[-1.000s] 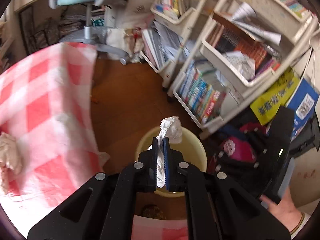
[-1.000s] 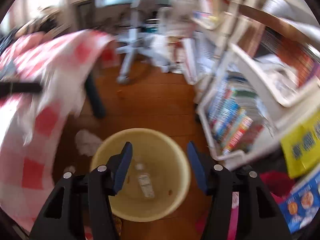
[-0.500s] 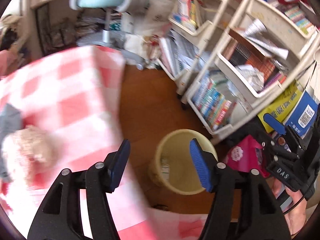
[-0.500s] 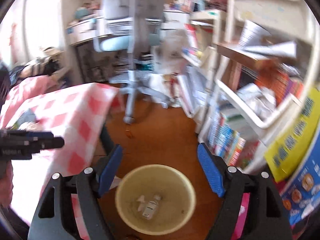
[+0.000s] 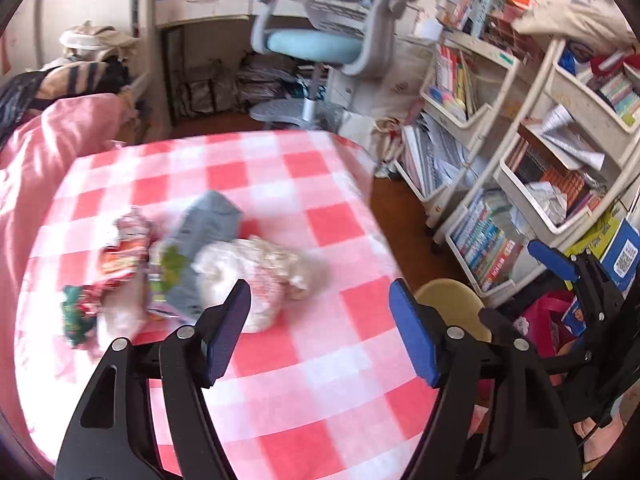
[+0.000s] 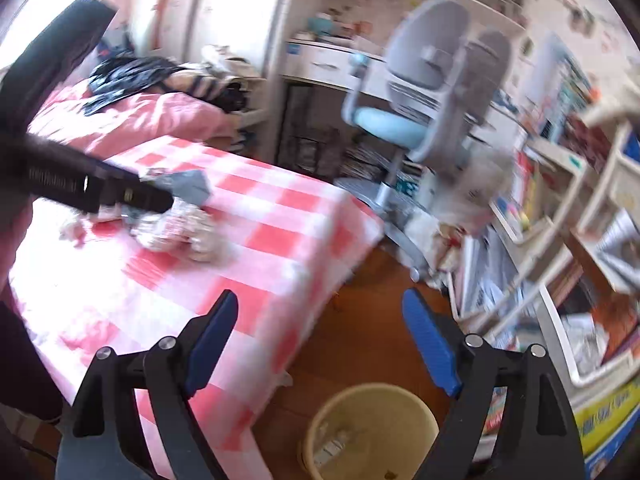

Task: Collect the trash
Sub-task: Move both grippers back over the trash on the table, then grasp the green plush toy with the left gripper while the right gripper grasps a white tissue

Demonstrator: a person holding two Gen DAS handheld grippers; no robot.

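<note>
My left gripper (image 5: 320, 322) is open and empty above the red-checked table (image 5: 304, 392). Just ahead of it lies a pile of trash: a crumpled white and pink wad (image 5: 256, 272), a grey carton (image 5: 208, 236) and red snack wrappers (image 5: 124, 248). The yellow bin (image 5: 456, 304) stands on the floor right of the table. My right gripper (image 6: 320, 336) is open and empty, over the table's edge and the floor, with the bin (image 6: 372, 432) below it holding some scraps. The trash pile (image 6: 176, 224) shows far left there, with the left gripper's black body (image 6: 80, 188) over it.
A blue and grey swivel chair (image 5: 320, 40) stands behind the table. White shelf carts full of books (image 5: 520, 184) line the right side. A pink quilt (image 5: 48, 148) lies on the bed to the left. Wooden floor (image 6: 360, 344) runs between table and shelves.
The left gripper opened, the white tissue it held is gone from its fingers, and it swung left from the bin over the table's trash pile. The right gripper rose and turned toward the table.
</note>
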